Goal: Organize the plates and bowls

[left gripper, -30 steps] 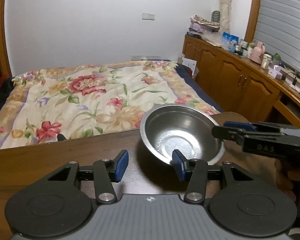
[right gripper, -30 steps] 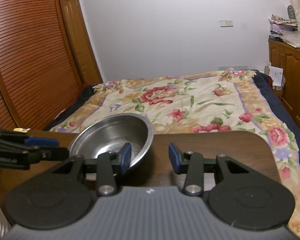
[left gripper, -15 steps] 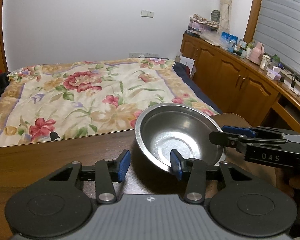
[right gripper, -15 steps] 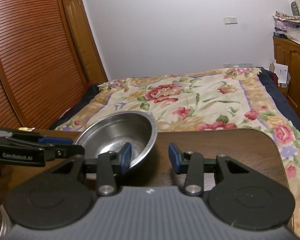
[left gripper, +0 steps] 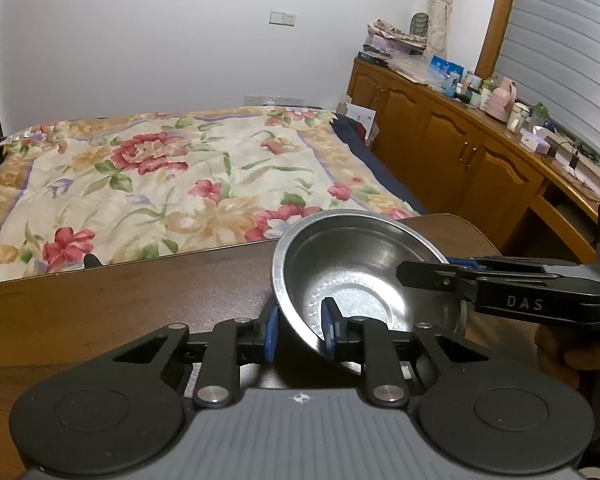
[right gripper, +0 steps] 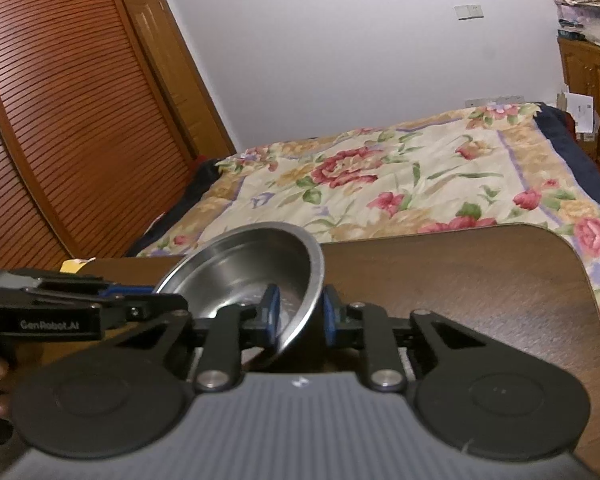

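Steel bowl [left gripper: 364, 280] pinched from both sides over the bench [right gripper: 460, 280]

My left hand-held gripper [left gripper: 300, 330] clamps its lower-left rim, my right hand-held gripper [right gripper: 300, 312] its opposite rim; bowl's tilted.

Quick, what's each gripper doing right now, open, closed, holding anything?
Left gripper: closed on the rim of the metal bowl.
Right gripper: closed on the same bowl's opposite rim.
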Motion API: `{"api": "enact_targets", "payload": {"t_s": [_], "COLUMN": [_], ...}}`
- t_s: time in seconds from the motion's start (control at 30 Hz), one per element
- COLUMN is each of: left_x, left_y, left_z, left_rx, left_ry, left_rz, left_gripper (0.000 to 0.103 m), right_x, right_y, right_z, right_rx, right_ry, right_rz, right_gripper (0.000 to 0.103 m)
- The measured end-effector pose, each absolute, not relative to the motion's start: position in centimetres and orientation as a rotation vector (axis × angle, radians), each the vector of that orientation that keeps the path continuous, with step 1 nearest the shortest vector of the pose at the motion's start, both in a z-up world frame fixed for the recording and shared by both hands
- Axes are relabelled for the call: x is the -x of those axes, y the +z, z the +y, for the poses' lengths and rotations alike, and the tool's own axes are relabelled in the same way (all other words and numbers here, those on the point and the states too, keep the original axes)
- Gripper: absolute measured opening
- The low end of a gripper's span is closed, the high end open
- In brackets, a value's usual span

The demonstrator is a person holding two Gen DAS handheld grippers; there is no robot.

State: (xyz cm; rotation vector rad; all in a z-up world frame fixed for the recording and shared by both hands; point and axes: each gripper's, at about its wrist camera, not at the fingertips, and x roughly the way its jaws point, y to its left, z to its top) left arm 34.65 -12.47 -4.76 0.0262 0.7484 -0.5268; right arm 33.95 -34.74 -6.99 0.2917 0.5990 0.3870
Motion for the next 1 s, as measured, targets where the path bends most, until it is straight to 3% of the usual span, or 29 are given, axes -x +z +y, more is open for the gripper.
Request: {"api": "enact_targets", "payload": {"t_s": [0.4, 1.0], "left_x": [-34.4, -32.7], "left_y": [-4.9, -2.7], "left_z": [-12.9, -12.4], "left_rx": [-0.034, -0.022], "left_ry": [-0.53, -0.566], "left_rz": [0.756, 0.719], "left_gripper": [0.024, 0.013], "right_x": [-33.8, -33.3], "right_y": [-7.1, -5.6], "right_z": [-34.6, -35.8], "right_rx": [-0.306, -0.339], "right_ry": [0.405, 0.395], "right_rz": [0.604, 0.606], "right_gripper": [0.019, 0.01]}}
